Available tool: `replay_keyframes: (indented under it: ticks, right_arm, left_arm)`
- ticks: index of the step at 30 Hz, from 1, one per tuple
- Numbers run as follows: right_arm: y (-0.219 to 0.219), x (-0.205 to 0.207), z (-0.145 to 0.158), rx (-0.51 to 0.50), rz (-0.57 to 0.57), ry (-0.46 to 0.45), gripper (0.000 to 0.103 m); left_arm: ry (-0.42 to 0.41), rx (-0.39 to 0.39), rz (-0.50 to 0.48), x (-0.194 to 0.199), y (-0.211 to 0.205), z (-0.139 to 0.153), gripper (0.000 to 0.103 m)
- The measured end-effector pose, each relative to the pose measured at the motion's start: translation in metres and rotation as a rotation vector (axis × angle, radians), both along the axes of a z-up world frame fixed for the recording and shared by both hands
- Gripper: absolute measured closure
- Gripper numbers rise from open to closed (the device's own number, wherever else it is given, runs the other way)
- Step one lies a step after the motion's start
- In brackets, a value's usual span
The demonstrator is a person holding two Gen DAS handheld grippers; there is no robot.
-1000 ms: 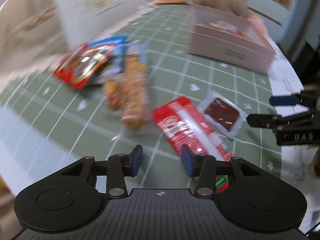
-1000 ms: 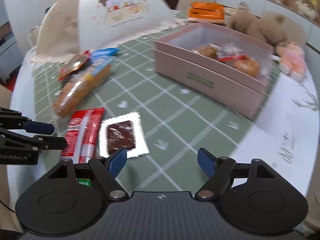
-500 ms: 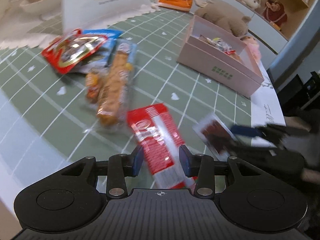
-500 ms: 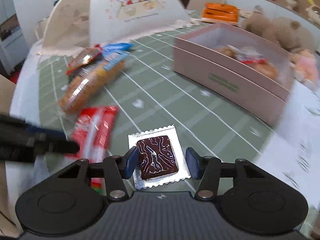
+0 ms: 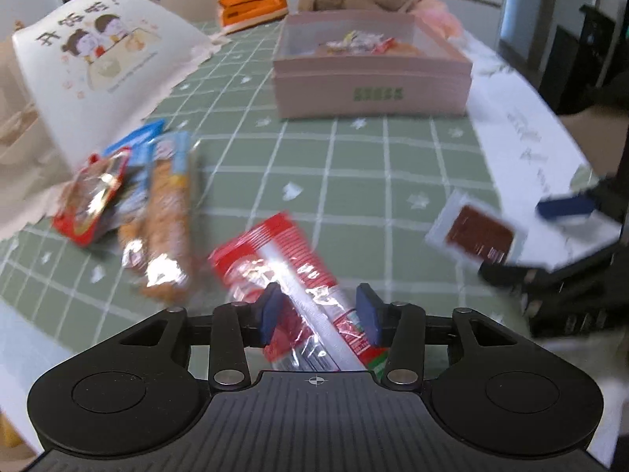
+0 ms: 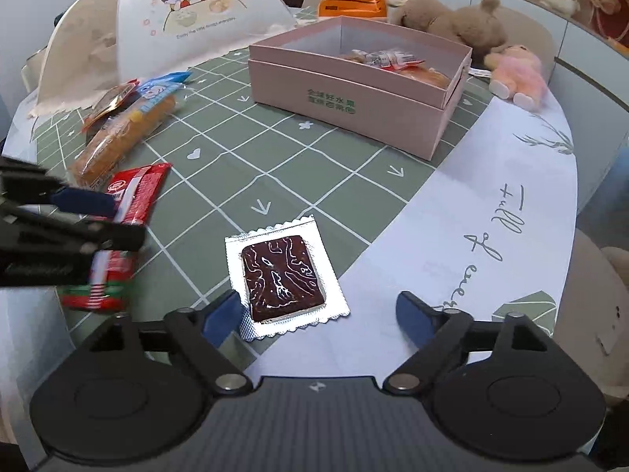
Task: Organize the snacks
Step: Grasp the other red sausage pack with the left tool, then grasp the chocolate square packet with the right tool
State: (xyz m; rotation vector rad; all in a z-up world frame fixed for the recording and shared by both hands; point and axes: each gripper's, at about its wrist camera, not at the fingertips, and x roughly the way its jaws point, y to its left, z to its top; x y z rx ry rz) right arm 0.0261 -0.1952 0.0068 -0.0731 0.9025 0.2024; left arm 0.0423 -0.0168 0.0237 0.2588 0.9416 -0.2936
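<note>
Snacks scattered over green checked surface (image 6: 220,145), pink box (image 6: 354,90) in upper centre of both views, already holding a few wrapped items. Left tool (image 5: 319,314) at lower centre of left wrist view, jaws just widened, straddling red packet (image 5: 291,275) that lies diagonally between the blue pads; pads apart from the wrapper on both sides (no grip visible). Same red packet (image 6: 129,204) at left edge of right wrist view, partly behind the left tool. Right tool (image 6: 318,316) at lower centre of right wrist view, jaws just spread wide, dark square snack in silver wrapper (image 6: 281,275) lying flat on the surface just ahead, nearer the left pad, not pinched. In left wrist view that wrapper (image 5: 477,232) at right, blurred, beside the right tool's blue pad. Long bread packs (image 6: 122,133) and small red and blue packets (image 5: 102,192) piled at left, near a white cartoon-printed cover (image 6: 196,4). Plush toys (image 6: 460,23) behind the box, upper right.
</note>
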Motion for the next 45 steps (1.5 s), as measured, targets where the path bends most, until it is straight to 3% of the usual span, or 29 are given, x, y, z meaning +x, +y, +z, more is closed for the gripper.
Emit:
replay_keyframes:
  ticks: [4, 7, 10, 17, 21, 25, 30, 36, 38, 42, 45]
  right_arm:
    - [0.005, -0.001, -0.004, 0.002, -0.003, -0.021, 0.005]
    - [0.007, -0.004, -0.007, 0.007, -0.011, -0.042, 0.002]
    - [0.009, -0.006, -0.009, 0.008, -0.013, -0.053, 0.000]
    - [0.010, -0.009, -0.009, 0.008, 0.008, -0.056, 0.000]
    - [0.010, -0.009, -0.010, 0.008, 0.009, -0.063, 0.000]
    - [0.010, -0.010, -0.011, 0.011, 0.006, -0.073, 0.000]
    - [0.013, -0.010, -0.006, 0.007, 0.059, -0.018, 0.000]
    - [0.011, 0.010, 0.006, 0.042, 0.065, 0.015, 0.026]
    - [0.012, 0.019, 0.008, 0.026, 0.052, 0.016, 0.044]
    - [0.016, 0.027, 0.016, -0.015, 0.080, 0.031, 0.048]
    - [0.014, 0.023, 0.033, -0.014, 0.095, 0.017, 0.048]
  left_arm:
    - [0.017, 0.005, 0.047, -0.009, 0.024, 0.003, 0.052]
    - [0.036, -0.068, 0.098, -0.005, 0.038, 0.006, 0.055]
    - [0.042, -0.085, 0.137, 0.004, 0.041, 0.007, 0.055]
    - [0.102, -0.196, 0.092, 0.013, 0.033, 0.010, 0.045]
    - [0.046, -0.124, 0.145, 0.005, 0.041, 0.013, 0.050]
    - [0.124, -0.192, 0.162, 0.012, 0.048, 0.004, 0.047]
    - [0.111, -0.172, 0.103, 0.013, 0.029, 0.003, 0.044]
    - [0.136, -0.123, -0.035, 0.005, 0.007, 0.002, 0.042]
    - [0.134, -0.108, -0.046, 0.005, 0.004, 0.001, 0.039]
    - [0.152, -0.091, -0.061, 0.006, 0.000, -0.002, 0.032]
    - [0.161, -0.078, -0.062, 0.009, -0.002, -0.003, 0.033]
